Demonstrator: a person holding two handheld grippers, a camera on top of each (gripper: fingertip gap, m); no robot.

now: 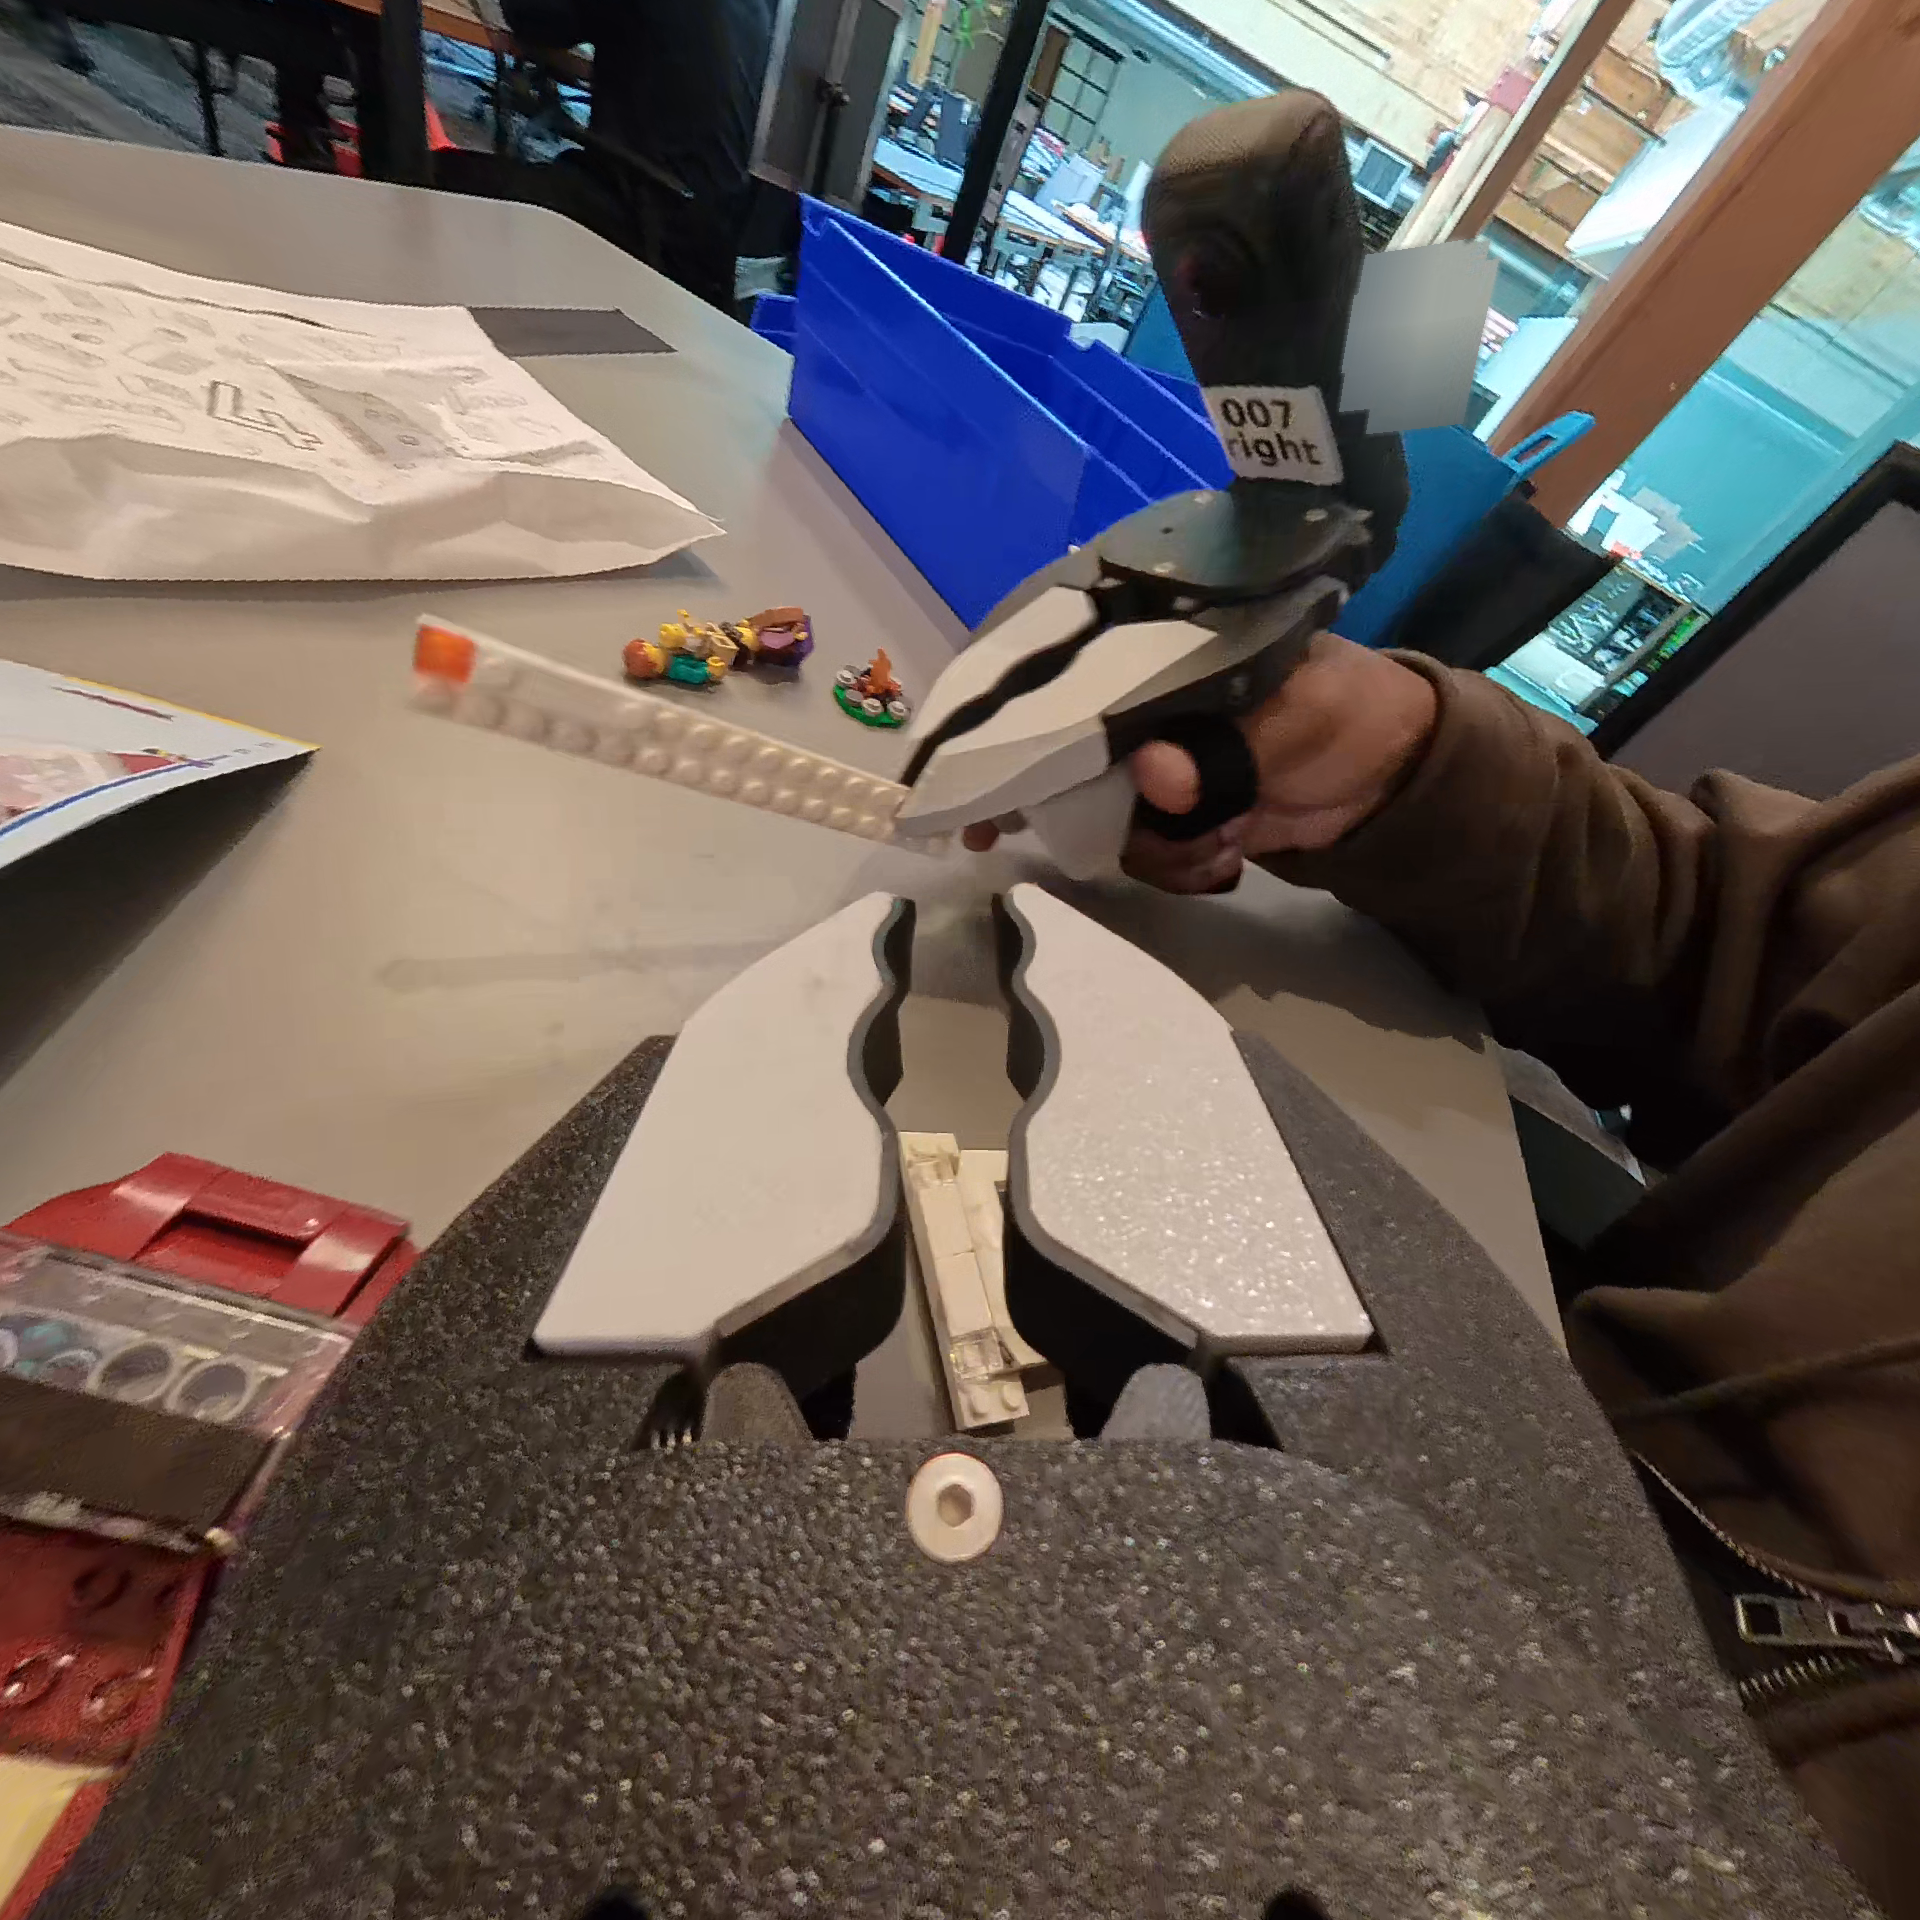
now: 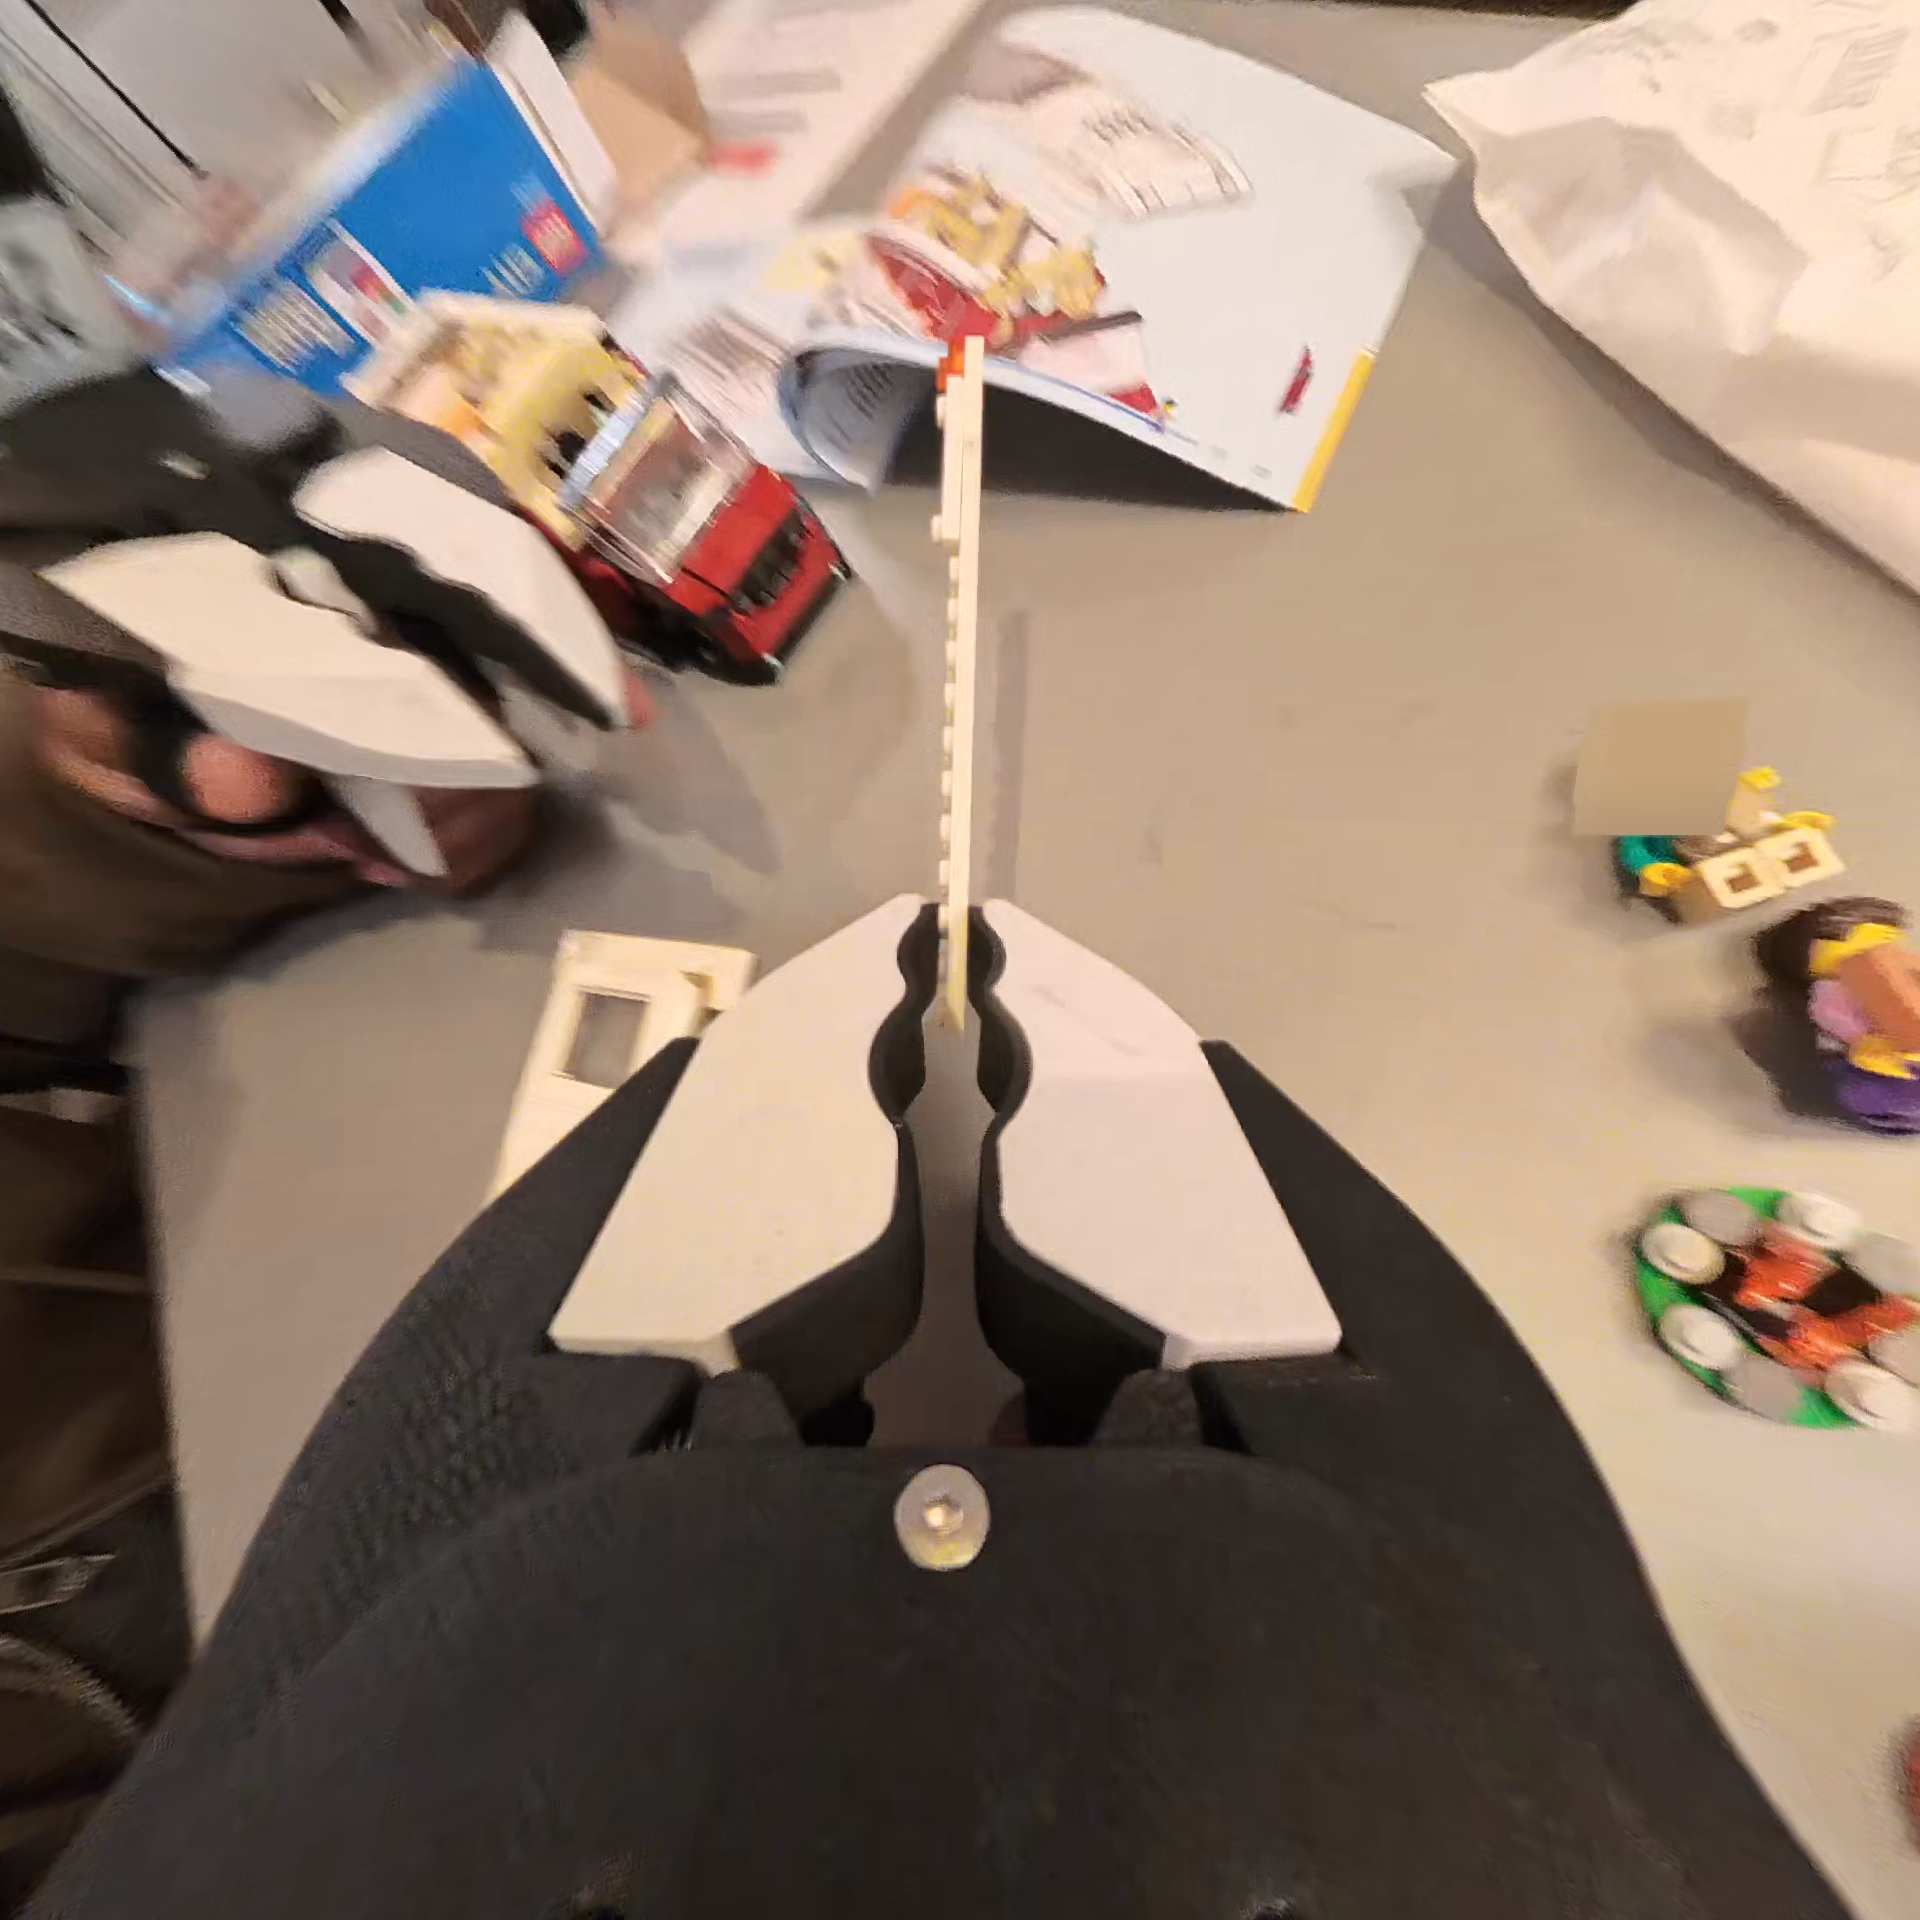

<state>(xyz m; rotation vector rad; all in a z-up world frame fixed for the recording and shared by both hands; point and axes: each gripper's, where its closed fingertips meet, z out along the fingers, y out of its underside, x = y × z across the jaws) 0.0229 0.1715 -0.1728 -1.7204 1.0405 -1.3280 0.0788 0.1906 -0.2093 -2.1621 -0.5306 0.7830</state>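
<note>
We see our right gripper [image 2: 951, 920] pinching one end of a long white plate [image 2: 961, 665], both pads pressed on its flat faces. The plate juts straight out toward twelve o'clock in the right wrist view, studs facing nine, clear of the grey table [image 2: 1299, 727]. A small orange piece [image 2: 948, 364] sits at its far tip. In the left wrist view the same plate [image 1: 665, 727] slants from the right gripper [image 1: 914, 805] up toward ten o'clock.

Our left gripper [image 1: 951, 914] has its fingers a little apart, nothing between the tips, only table below. Deeper between the fingers, toward six o'clock, a small white brick assembly [image 1: 961, 1278] shows; we cannot tell whether it is held or lying on the table beneath.

In the right wrist view, the left gripper [image 2: 582, 727] is at nine o'clock, blurred, with a red truck [image 2: 717, 551] beyond it at eleven. A white window frame [image 2: 613, 1013] lies on the table at eight o'clock, just beside our right fingers. An open booklet [image 2: 1195, 312] lies at one o'clock, a white bag [image 2: 1714, 260] at two, minifigures [image 2: 1766, 914] at three, and a round green campfire piece [image 2: 1787, 1309] at four. Blue bins [image 1: 966, 436] stand at twelve o'clock in the left wrist view.
</note>
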